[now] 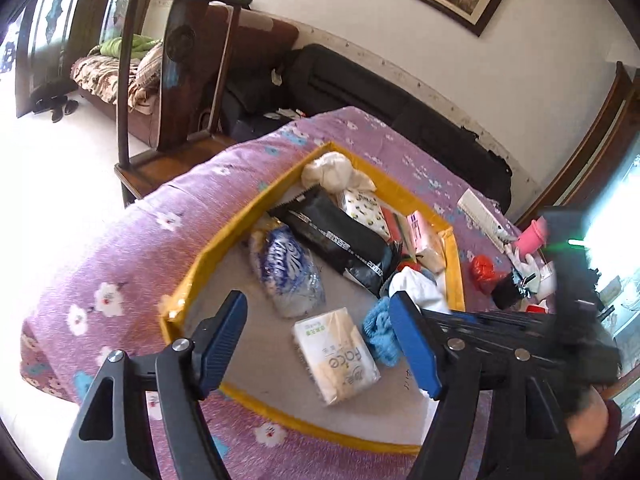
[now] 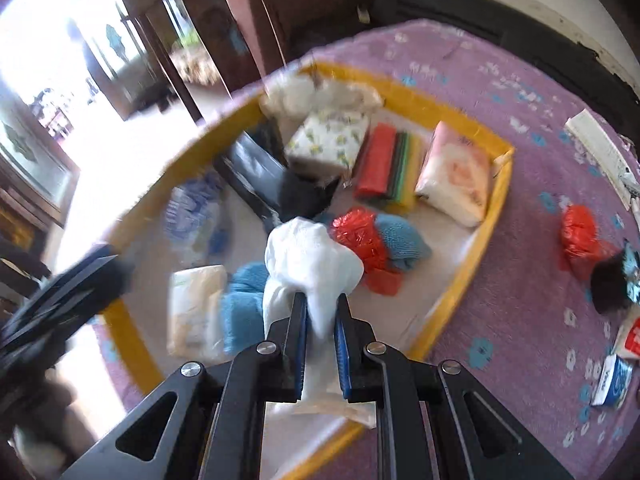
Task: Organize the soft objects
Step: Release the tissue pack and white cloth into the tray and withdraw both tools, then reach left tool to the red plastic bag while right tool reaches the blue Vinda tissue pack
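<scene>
A yellow-rimmed tray (image 1: 192, 268) lies on a purple flowered bed and holds soft packs and cloths. My left gripper (image 1: 320, 336) is open and empty above a tissue pack (image 1: 338, 354) and a blue knitted cloth (image 1: 380, 330). My right gripper (image 2: 322, 320) is shut on a white cloth (image 2: 310, 258) and holds it over the tray (image 2: 486, 236). Under it lie a red plastic bag (image 2: 358, 236) and blue knitted cloths (image 2: 402, 240). The white cloth also shows in the left wrist view (image 1: 418, 286).
The tray also holds a black pack (image 1: 340, 240), a blue-printed bag (image 1: 286, 270), a patterned tissue pack (image 2: 328, 140), coloured folded cloths (image 2: 390, 166) and a pink-white pack (image 2: 456, 176). On the bed outside lie another red bag (image 2: 578, 232), a black item (image 2: 610, 282) and a white box (image 2: 598, 148). A wooden chair (image 1: 176, 80) stands behind.
</scene>
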`<act>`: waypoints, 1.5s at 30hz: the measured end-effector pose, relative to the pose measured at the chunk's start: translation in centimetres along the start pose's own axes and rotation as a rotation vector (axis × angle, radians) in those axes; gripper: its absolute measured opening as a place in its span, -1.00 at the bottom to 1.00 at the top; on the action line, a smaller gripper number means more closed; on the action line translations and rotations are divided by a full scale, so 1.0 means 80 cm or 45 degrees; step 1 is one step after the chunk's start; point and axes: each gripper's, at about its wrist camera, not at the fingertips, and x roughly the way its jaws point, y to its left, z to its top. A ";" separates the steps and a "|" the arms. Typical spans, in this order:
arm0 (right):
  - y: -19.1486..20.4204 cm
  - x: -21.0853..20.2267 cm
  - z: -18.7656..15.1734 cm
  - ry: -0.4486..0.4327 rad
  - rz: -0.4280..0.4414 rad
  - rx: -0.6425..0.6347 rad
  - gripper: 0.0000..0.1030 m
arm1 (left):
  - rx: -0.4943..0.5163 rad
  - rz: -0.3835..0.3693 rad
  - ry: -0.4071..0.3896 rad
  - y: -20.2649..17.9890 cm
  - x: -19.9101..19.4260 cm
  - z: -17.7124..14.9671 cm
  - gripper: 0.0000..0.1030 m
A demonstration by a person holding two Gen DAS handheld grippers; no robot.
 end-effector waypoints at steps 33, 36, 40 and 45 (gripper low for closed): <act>-0.324 -0.196 -0.206 -0.409 -0.286 0.623 0.50 | 0.433 -0.175 0.173 -0.185 0.022 -0.072 0.63; -0.343 -0.192 -0.212 -0.416 -0.273 0.666 0.50 | 0.479 -0.180 0.198 -0.201 0.024 -0.084 0.63; -0.356 -0.175 -0.211 -0.399 -0.259 0.685 0.50 | 0.507 -0.161 0.215 -0.211 0.028 -0.090 0.63; -0.365 -0.151 -0.203 -0.384 -0.262 0.707 0.50 | 0.488 -0.121 0.240 -0.203 0.036 -0.091 0.63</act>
